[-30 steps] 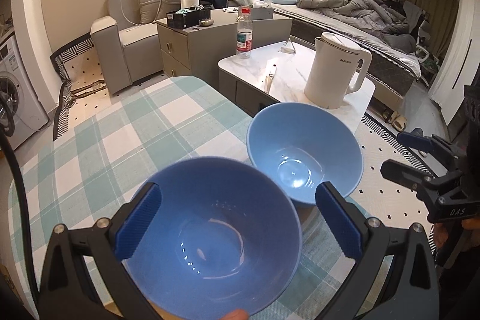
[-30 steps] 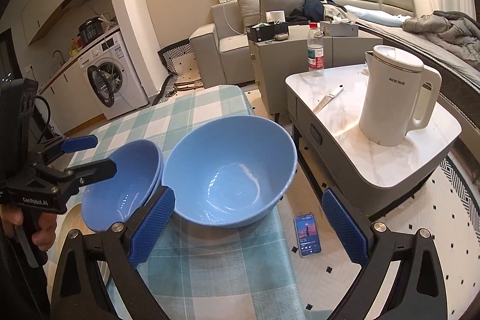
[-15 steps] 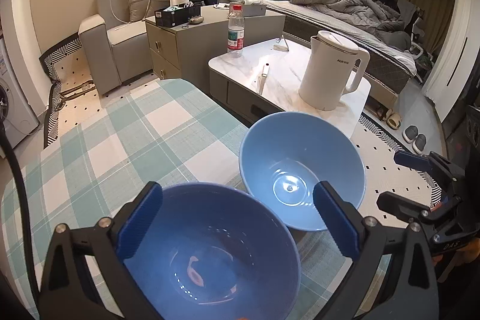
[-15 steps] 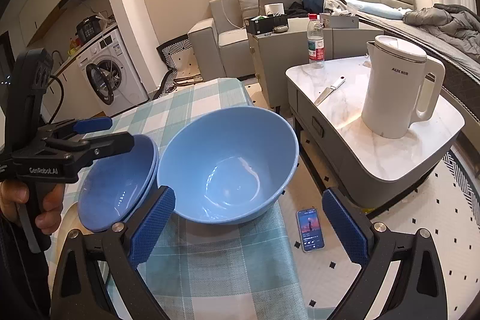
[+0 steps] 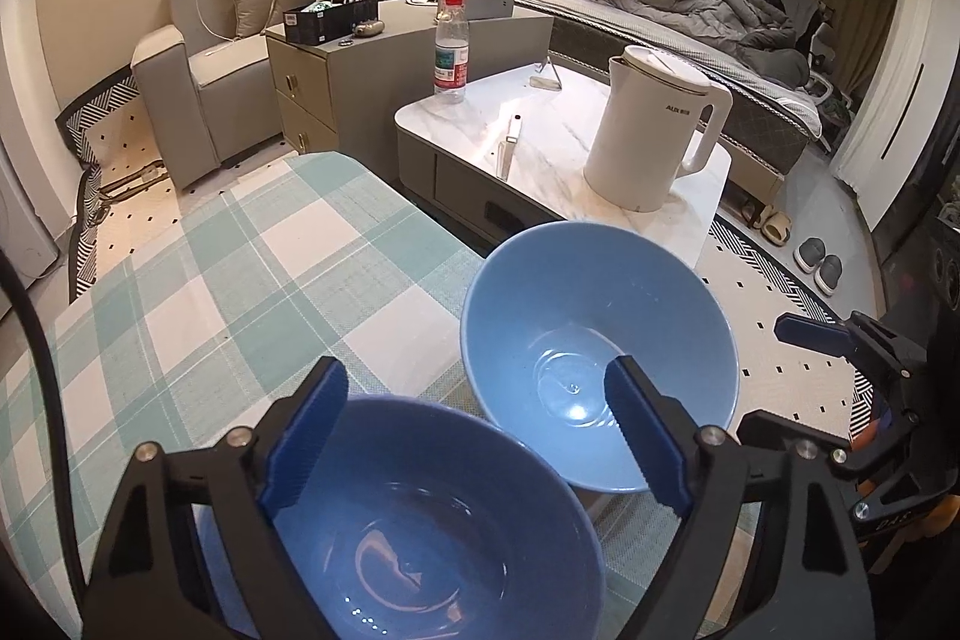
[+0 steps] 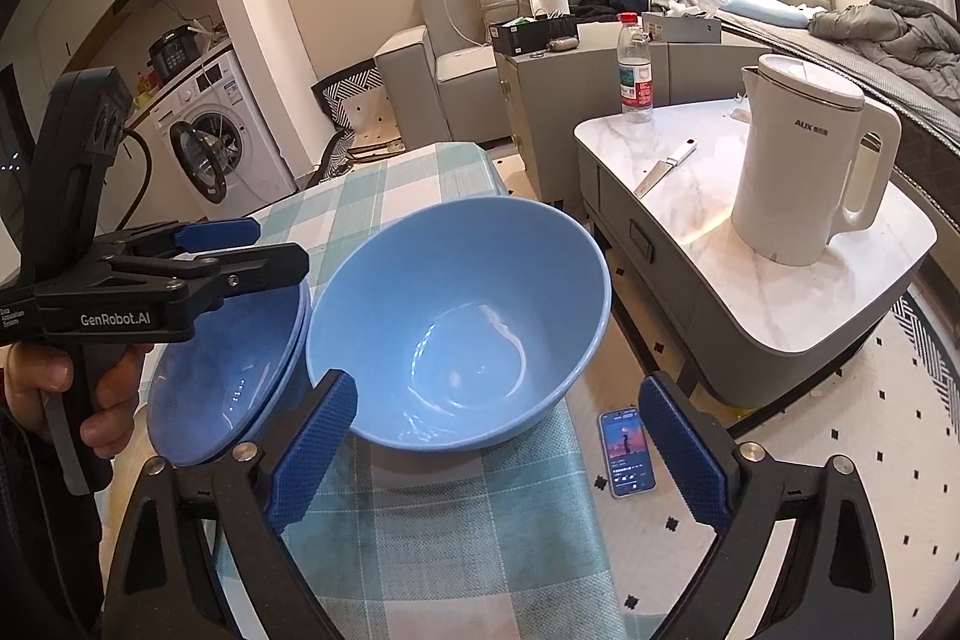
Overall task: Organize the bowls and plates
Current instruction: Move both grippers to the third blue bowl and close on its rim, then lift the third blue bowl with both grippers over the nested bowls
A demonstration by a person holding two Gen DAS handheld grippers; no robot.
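Your left gripper [image 5: 474,436] tilts down over the darker blue stacked bowls [image 5: 432,520], jaws closing but apparently not yet touching. Your right gripper [image 6: 498,448], also closing, straddles the pale blue ceramic bowl [image 6: 456,328] on the checked tablecloth [image 5: 240,268].

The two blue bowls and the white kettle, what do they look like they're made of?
Lighter blue bowl and darker blue bowl: glossy glazed ceramic or melamine, judging by sharp light reflections; can't tell which. White kettle: matte plastic shell apparently, with soft, dull highlights.

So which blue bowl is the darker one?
The bowl between the left gripper fingers; the lighter bowl sits beside it, nearer the kettle.
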